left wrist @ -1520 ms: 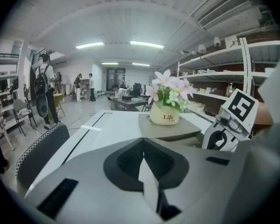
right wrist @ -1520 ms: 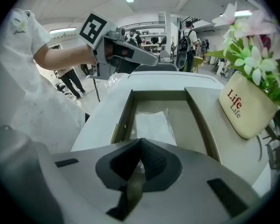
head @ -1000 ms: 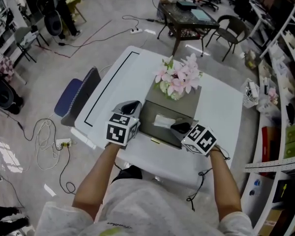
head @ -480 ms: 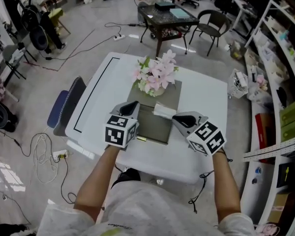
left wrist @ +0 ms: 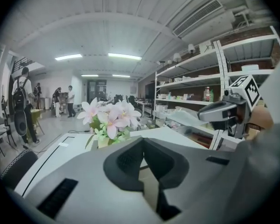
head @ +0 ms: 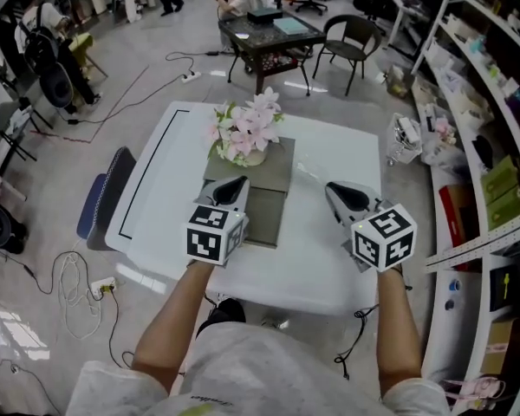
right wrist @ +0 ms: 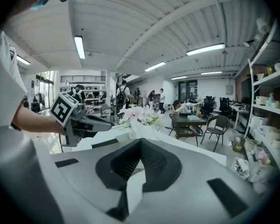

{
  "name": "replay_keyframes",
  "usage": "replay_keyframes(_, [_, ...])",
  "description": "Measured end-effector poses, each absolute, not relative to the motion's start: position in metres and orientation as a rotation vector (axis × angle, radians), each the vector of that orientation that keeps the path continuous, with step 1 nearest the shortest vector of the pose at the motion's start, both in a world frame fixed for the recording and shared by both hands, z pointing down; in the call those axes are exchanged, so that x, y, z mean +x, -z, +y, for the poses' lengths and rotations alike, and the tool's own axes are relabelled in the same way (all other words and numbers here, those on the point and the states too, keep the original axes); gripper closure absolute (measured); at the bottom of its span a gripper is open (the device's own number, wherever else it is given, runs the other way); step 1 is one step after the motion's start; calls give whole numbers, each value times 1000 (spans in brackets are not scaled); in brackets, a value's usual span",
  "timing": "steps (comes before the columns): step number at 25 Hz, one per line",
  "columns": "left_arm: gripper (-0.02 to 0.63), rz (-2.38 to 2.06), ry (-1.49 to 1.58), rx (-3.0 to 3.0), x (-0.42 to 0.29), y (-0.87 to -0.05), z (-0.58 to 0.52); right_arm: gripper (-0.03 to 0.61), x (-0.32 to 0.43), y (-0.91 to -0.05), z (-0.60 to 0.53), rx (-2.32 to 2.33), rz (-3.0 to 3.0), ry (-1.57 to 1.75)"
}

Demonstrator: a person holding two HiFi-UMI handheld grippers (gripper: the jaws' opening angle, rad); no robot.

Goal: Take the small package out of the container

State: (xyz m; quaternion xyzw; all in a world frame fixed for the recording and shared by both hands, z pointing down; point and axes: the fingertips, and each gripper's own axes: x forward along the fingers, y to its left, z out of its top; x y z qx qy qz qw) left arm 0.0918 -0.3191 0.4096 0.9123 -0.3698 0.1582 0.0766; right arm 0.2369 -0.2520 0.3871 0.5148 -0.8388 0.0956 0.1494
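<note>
The small clear package [left wrist: 186, 117] hangs in the air above the white table [head: 329, 258], to the right of the container. My right gripper [head: 331, 187] is shut on it. In the right gripper view the package [right wrist: 139, 125] shows as a pale, see-through sheet sticking out past the closed jaws. The container [head: 267, 217] is an olive-grey open box on the table, and pink flowers [head: 245, 133] stand at its far end. Over the box's near left edge is my left gripper [head: 239, 183], shut and holding nothing. In the left gripper view the right gripper [left wrist: 222, 112] is at the right.
A blue chair [head: 98, 204] stands against the table's left side. Shelving [head: 494, 146] runs along the right. A dark table [head: 269, 31] with chairs stands beyond the table's far edge. Cables and a power strip [head: 100, 284] lie on the floor at left.
My right gripper has lifted the package out of the box and carried it to the right, over the bare table. The left gripper has stayed by the box's near left edge.
</note>
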Motion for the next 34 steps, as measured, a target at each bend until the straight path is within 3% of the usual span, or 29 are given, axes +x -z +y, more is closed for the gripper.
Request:
replay_keyframes(11, [609, -1086, -465, 2793, 116, -401, -287, 574, 293, -373, -218, 1856, -2357, -338])
replay_keyframes(34, [609, -1045, -479, 2794, 133, -411, -267, 574, 303, -379, -194, 1865, -2340, -337])
